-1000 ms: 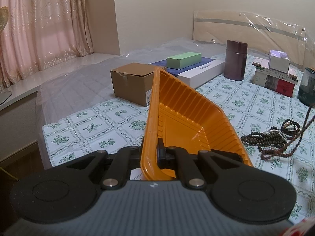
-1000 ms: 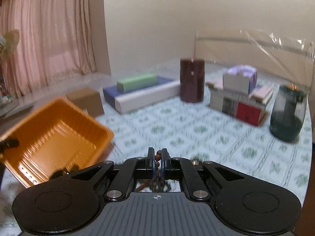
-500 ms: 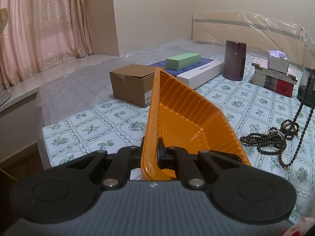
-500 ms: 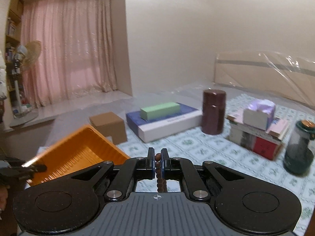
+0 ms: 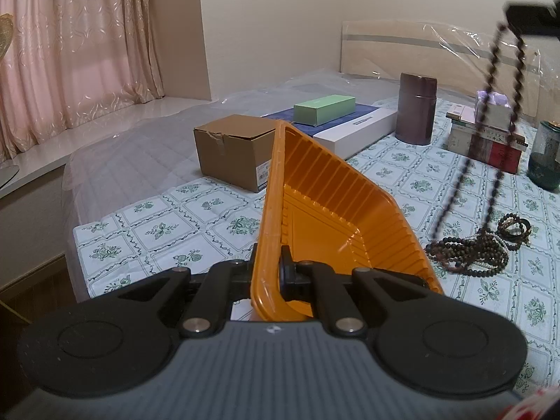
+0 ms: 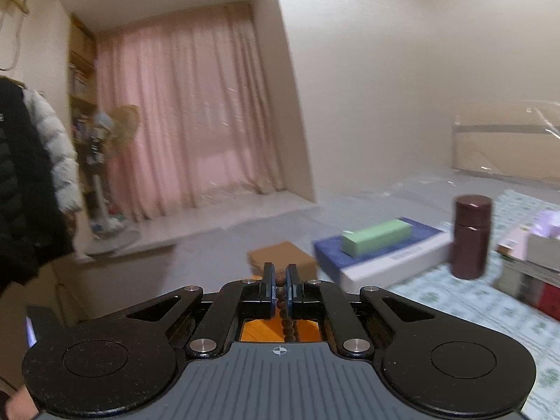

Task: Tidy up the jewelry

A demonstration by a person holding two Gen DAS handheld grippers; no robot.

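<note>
My left gripper [image 5: 267, 273] is shut on the near rim of an orange ribbed tray [image 5: 325, 217], which is tilted up on its side over the bed. My right gripper [image 6: 280, 285] is shut on a dark brown bead necklace [image 6: 287, 325]. In the left wrist view that bead necklace [image 5: 490, 80] hangs in a long loop from the right gripper at the top right corner. Its lower end still reaches the pile of bead strands [image 5: 469, 255] on the patterned sheet, right of the tray. A small dark bracelet [image 5: 514, 222] lies beside the pile.
On the bed stand a brown cardboard box [image 5: 232, 150], a green box [image 5: 323, 109] on a white-and-blue flat box [image 5: 357, 133], a dark maroon canister [image 5: 416, 108], stacked books [image 5: 483, 143] and a dark glass jar [image 5: 546, 161]. A person's padded sleeve [image 6: 52, 154] shows at left in the right wrist view.
My right gripper rose and tipped upward, drawing the necklace into a tall loop above the pile. The tray and left gripper stayed put.
</note>
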